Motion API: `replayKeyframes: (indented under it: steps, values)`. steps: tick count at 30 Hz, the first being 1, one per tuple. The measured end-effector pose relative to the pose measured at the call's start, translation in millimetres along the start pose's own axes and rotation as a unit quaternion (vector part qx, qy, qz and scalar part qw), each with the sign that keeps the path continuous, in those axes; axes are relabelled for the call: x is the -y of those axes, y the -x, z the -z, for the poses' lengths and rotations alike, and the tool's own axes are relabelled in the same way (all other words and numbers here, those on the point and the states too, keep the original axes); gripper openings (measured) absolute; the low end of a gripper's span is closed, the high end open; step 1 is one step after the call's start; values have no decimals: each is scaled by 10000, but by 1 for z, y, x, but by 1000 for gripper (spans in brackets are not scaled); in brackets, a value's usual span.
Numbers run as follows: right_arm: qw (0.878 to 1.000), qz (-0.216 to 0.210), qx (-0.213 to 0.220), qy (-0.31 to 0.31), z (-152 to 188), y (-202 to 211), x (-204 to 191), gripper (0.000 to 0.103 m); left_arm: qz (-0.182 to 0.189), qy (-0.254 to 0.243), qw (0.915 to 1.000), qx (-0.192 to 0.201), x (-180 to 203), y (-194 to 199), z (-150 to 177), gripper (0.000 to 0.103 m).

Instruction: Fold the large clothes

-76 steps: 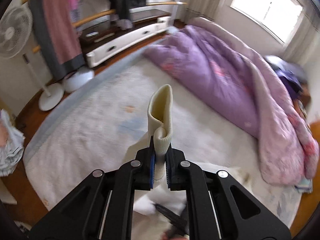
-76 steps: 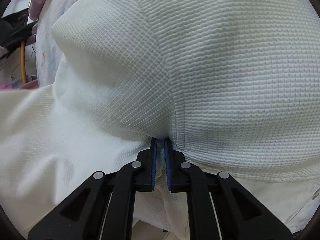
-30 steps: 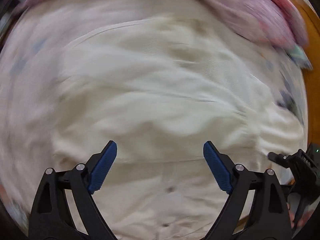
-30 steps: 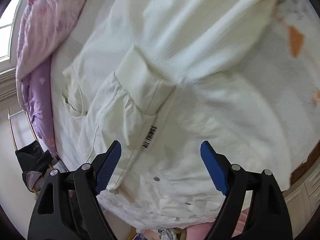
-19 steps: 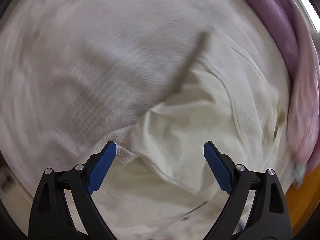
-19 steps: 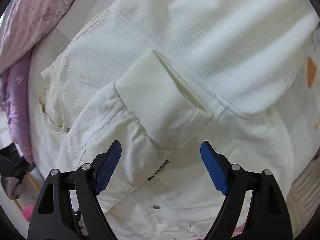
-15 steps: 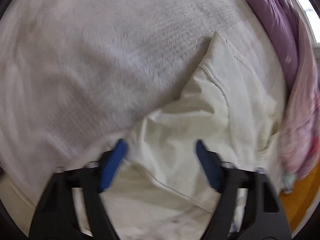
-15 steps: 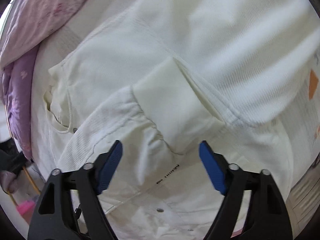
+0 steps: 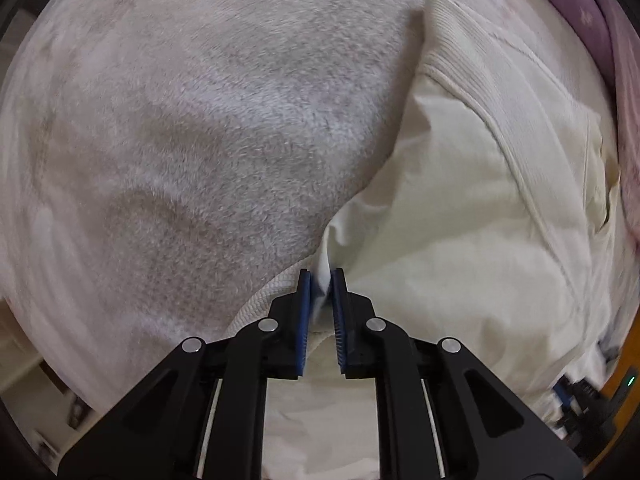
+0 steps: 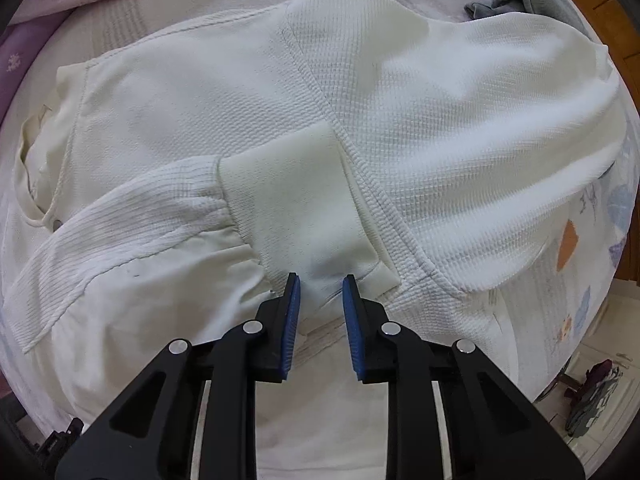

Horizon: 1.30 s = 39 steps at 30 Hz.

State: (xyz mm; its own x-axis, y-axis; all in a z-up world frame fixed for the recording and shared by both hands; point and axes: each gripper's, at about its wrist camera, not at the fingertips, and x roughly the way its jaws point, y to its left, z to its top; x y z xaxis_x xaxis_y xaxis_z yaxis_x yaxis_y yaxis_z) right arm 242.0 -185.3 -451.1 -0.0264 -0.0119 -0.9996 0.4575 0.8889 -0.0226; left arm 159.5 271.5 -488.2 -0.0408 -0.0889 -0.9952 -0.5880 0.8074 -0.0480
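Left wrist view: a fold of the cream jacket is pinched between the clenched jaws of the left gripper, at the garment's edge where it meets the fuzzy blanket. In the right wrist view, the jacket is seen spread flat on the bed, its ribbed cuff lying just ahead of the right gripper, whose jaws are parted and grasp nothing.

A home bedroom.
A purple quilt lay far left on a fleecy blanket, with wooden flooring far right.
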Motion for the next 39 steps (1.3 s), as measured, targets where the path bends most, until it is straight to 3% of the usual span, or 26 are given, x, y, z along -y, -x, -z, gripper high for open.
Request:
replayKeyframes:
  steps: [4,7,9,11,14,16,17,18,19,21,22,24,25,27,30,32,34,36,39]
  values:
    - [9982,514,44,294,1,-4,-18,20,-253,-487,9985,28,17,-4,13,13]
    - [9986,487,40,187,2,-3,-20,21,-457,-773,9960,30,24,-2,19,14]
    - [9993,342,-115,-32,-1,5,-12,28,-556,-904,9943,-27,34,9,20,14]
    - [9989,369,-100,-254,-9,11,5,52,-328,-1241,9917,102,47,31,19,15]
    - [9981,418,256,-381,-24,22,16,52,-23,-1579,9868,364,66,57,9,15]
    - [9970,333,573,-401,-32,32,19,47,298,-1669,9841,528,79,68,-5,15]
    - [9962,141,793,-335,-36,39,18,39,429,-1701,9824,640,87,70,-15,14]
    - [9955,-48,927,-205,-39,43,14,35,398,-1687,9821,734,95,68,-29,14]
    - [9952,-154,956,-108,-39,44,11,34,347,-1639,9826,804,101,67,-39,13]
    - [9952,-470,836,190,-36,36,-4,18,500,-1584,9820,900,118,57,-58,12]
    - [9959,-430,738,283,-34,29,-4,17,462,-1595,9821,893,121,46,-68,11]
    - [9969,317,262,675,-37,-8,-19,17,-77,-1654,9837,697,129,6,-91,10]
    - [9957,418,259,788,-38,-26,-24,18,-29,-1604,9853,592,127,-10,-98,10]
    - [9911,733,667,886,-34,-29,-35,19,61,-1360,9892,536,126,-9,-107,9]
    - [9809,1289,837,1193,-26,-25,-52,19,-71,-1482,9877,502,127,4,-105,9]
    - [9879,1099,885,645,-21,-15,-42,19,-172,-1552,9866,480,128,11,-99,9]
    - [9952,561,784,139,-12,0,-32,19,31,-1530,9866,570,120,25,-79,9]
    - [9957,306,853,187,-2,12,-40,21,300,-1314,9894,537,107,30,-52,9]
    - [9939,-344,624,841,20,10,-77,19,342,-1026,9941,-126,91,-3,-14,9]
